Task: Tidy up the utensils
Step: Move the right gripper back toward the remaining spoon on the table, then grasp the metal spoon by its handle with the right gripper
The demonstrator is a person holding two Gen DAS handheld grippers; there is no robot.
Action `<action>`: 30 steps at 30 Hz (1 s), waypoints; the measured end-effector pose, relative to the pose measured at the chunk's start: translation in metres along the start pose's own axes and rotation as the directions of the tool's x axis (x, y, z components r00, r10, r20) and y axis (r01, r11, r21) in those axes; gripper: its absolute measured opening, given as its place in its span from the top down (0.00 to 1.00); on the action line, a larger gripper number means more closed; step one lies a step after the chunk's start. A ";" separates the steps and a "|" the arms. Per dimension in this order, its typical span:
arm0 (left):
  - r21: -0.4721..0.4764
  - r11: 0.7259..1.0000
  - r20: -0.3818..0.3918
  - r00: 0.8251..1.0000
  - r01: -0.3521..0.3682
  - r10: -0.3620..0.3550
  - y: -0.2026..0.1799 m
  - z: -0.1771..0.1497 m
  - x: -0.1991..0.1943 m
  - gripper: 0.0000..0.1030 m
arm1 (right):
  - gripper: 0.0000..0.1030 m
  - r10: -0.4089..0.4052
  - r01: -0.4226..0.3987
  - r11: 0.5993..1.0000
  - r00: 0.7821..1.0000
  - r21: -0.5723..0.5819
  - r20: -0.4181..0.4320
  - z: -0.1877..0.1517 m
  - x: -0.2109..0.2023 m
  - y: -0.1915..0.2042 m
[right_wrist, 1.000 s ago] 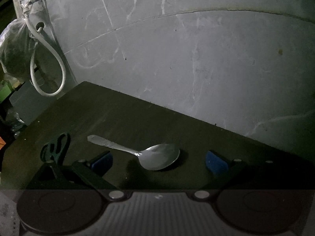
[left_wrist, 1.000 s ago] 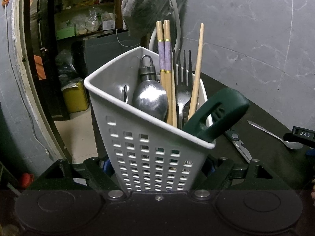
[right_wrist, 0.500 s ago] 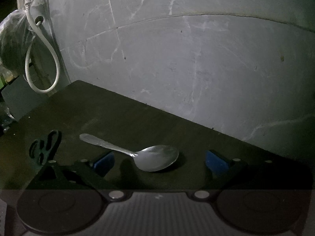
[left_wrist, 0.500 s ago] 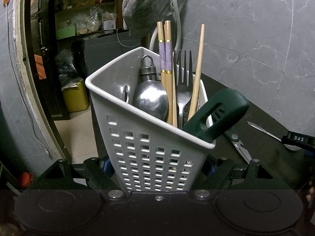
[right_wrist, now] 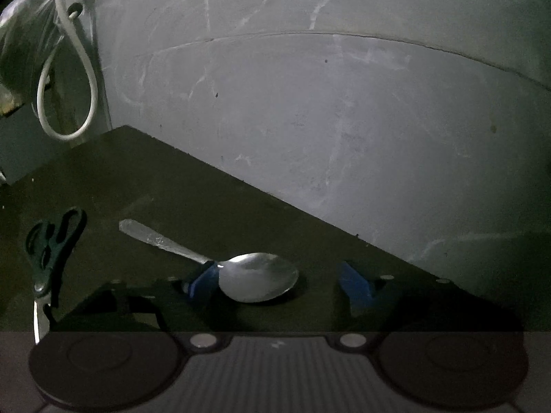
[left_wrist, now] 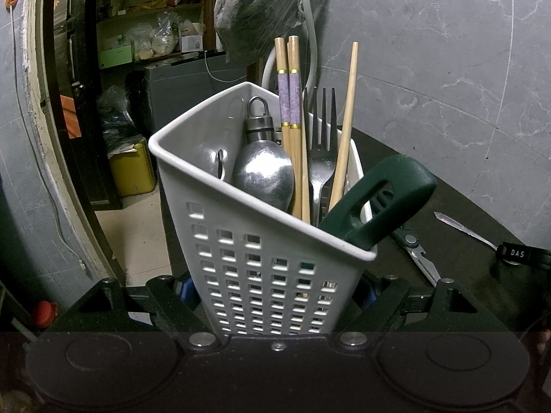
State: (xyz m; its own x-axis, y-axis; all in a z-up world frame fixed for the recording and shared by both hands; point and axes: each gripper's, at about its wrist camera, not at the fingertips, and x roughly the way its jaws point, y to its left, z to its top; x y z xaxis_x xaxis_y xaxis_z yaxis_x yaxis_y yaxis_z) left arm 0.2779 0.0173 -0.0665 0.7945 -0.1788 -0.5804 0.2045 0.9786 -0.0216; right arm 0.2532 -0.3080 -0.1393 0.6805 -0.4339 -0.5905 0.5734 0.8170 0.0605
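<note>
**Inspector:** Steel spoon (right_wrist: pixel 256 277) lies flat on the dark table (right_wrist: pixel 193 186), bowl up, handle running far-left. It sits between the fingers of the right gripper (right_wrist: pixel 279 284). The jaws have just been closing; the left pad (right_wrist: pixel 203 280) is at the neck, the right pad stands clear of the bowl. Not yet gripped, as far as I can tell.

**Clerk:** Handling?

**Inspector:** In my judgement: rigid, light, smooth, likely to slip or pivot. It lies low on the table, so little edge is offered. I would take it at the neck or across the handle, not on the rounded bowl.

**Clerk:** The other hand?

**Inspector:** Left gripper (left_wrist: pixel 275 290) is closed on the foot of the white caddy (left_wrist: pixel 261 261), part open only because the caddy fills the gap. The caddy leans back, near the table's left edge.

**Clerk:** Count of contents?

**Inspector:** Three chopsticks (left_wrist: pixel 292 117), two with purple bands and one plain (left_wrist: pixel 344 130). One fork (left_wrist: pixel 322 144), tines up. One large metal spoon-like piece (left_wrist: pixel 263 175) with a ring top. One dark green handle (left_wrist: pixel 382 199) leaning over the right rim; its tool end is hidden.

**Clerk:** Loose on the table?

**Inspector:** One spoon, as stated. One pair of green-handled scissors (right_wrist: pixel 51 244), left of the spoon, apart from it.
</note>
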 end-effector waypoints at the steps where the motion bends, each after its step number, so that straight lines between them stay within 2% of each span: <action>1: -0.001 1.000 0.000 1.000 0.001 -0.001 0.000 0.000 0.000 0.19 | 0.26 0.001 -0.001 1.000 1.000 -0.007 0.001 -0.001 -0.001 0.001; 15: -0.001 1.000 0.000 1.000 -0.002 0.002 0.000 0.000 0.000 0.18 | 0.53 0.070 -0.069 0.996 0.998 -0.062 0.012 0.001 -0.004 0.003; 18: -0.002 1.000 0.001 1.000 -0.002 0.002 0.000 -0.001 -0.001 0.18 | 0.62 0.077 -0.076 0.994 0.997 -0.073 0.014 0.002 -0.004 0.003; 23: -0.003 1.000 0.001 1.000 -0.004 0.004 0.001 -0.001 -0.001 0.18 | 0.69 0.093 -0.092 0.991 0.996 -0.094 0.014 0.002 -0.006 0.004; 25: -0.002 1.000 0.001 1.000 -0.004 0.004 0.001 -0.001 -0.001 0.18 | 0.85 0.104 -0.102 0.990 0.995 -0.101 0.014 0.002 -0.007 0.004; 27: -0.003 1.000 0.001 1.000 -0.004 0.004 0.001 -0.001 -0.001 0.18 | 0.93 0.109 -0.107 0.988 0.994 -0.108 0.014 0.002 -0.007 0.004; 30: -0.002 1.000 0.001 1.000 -0.004 0.004 0.001 -0.001 -0.001 0.18 | 0.94 0.114 -0.112 0.988 0.993 -0.103 0.014 0.004 -0.005 0.003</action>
State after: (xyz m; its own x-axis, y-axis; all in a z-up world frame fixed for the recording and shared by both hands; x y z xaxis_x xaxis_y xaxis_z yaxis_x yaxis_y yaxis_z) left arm 0.2767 0.0181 -0.0671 0.7957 -0.1745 -0.5800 0.1998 0.9796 -0.0207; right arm 0.2526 -0.3049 -0.1331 0.7473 -0.3434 -0.5688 0.4438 0.8951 0.0426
